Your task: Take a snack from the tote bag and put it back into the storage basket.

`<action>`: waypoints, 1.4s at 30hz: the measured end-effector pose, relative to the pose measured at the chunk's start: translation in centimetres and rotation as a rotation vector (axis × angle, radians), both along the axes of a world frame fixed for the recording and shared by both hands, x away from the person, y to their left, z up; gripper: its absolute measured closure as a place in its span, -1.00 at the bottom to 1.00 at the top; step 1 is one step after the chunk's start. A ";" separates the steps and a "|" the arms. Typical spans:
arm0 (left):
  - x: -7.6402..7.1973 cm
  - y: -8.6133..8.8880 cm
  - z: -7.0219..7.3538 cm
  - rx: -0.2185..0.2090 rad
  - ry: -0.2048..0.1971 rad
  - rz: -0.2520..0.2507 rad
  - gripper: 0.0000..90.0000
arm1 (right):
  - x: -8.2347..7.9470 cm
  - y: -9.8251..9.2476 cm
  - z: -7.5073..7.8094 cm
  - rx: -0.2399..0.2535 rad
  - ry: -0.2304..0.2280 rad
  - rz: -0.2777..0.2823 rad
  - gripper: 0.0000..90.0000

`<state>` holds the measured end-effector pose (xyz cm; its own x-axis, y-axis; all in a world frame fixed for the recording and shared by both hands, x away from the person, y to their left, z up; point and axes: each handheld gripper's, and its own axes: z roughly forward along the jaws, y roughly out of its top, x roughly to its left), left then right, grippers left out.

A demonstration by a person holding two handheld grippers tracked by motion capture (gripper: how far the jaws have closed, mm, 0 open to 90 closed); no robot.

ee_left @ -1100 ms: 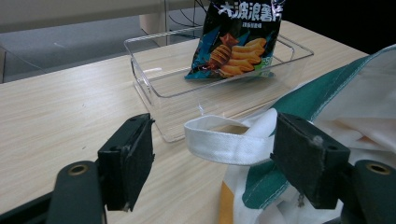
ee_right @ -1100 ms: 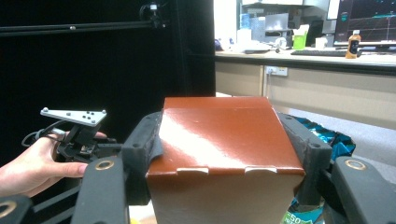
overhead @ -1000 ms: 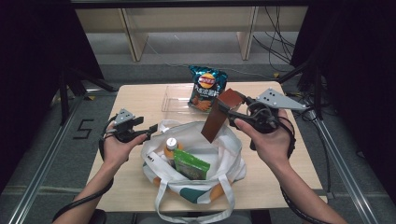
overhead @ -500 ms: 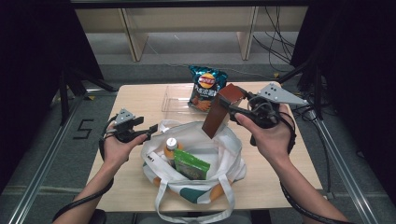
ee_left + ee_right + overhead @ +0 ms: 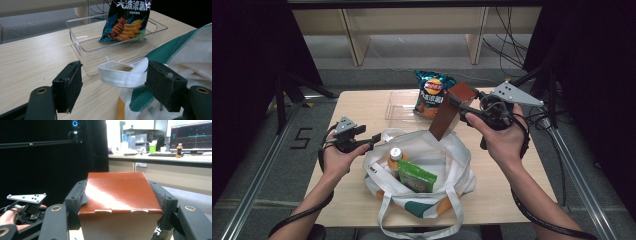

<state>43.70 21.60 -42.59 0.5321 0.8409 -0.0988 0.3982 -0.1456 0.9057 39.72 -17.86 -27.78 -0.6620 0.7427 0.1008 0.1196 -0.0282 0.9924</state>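
Above the bag's [image 5: 422,167] far rim, the right gripper [image 5: 455,103] pinches a brown box [image 5: 451,111] between its jaws, and over the last second the box has drifted slightly back and right, away from the bag mouth and toward the clear bin [image 5: 401,104] where the chip bag [image 5: 432,93] leans. That suggests the box has been lifted out and is on its way to the bin, though it hangs well above the table [image 5: 362,102] for now. It is a tall, glossy, reddish-brown carton, tilted, its folded lid flap facing the right gripper view [image 5: 117,192], with both pads pressed on its sides. At the bag's left edge, the left gripper [image 5: 371,139] has stayed put, its jaws spread wide around a white handle loop [image 5: 122,75] without touching it. A bottle [image 5: 395,157] and a green packet [image 5: 416,175] sit inside the bag.
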 end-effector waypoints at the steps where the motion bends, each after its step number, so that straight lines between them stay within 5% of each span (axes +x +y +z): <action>1: 0.0 0.0 0.0 0.001 0.000 0.000 -0.37 | 0.1 -0.1 0.1 -0.005 0.000 0.000 -0.12; 13: 0.0 0.1 0.1 0.002 -0.001 0.000 -0.38 | 1.2 -0.1 0.7 -0.005 -0.007 -0.047 -0.12; 42: 0.1 0.1 -0.1 -0.001 0.004 -0.003 -0.38 | 6.3 1.2 -0.7 -0.056 0.010 -0.184 -0.12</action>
<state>43.76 21.66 -42.69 0.5342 0.8392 -0.1016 0.4009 -0.1457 0.9045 46.06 -16.62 -28.44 -0.5135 0.8558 0.0621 0.1273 0.0044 0.9919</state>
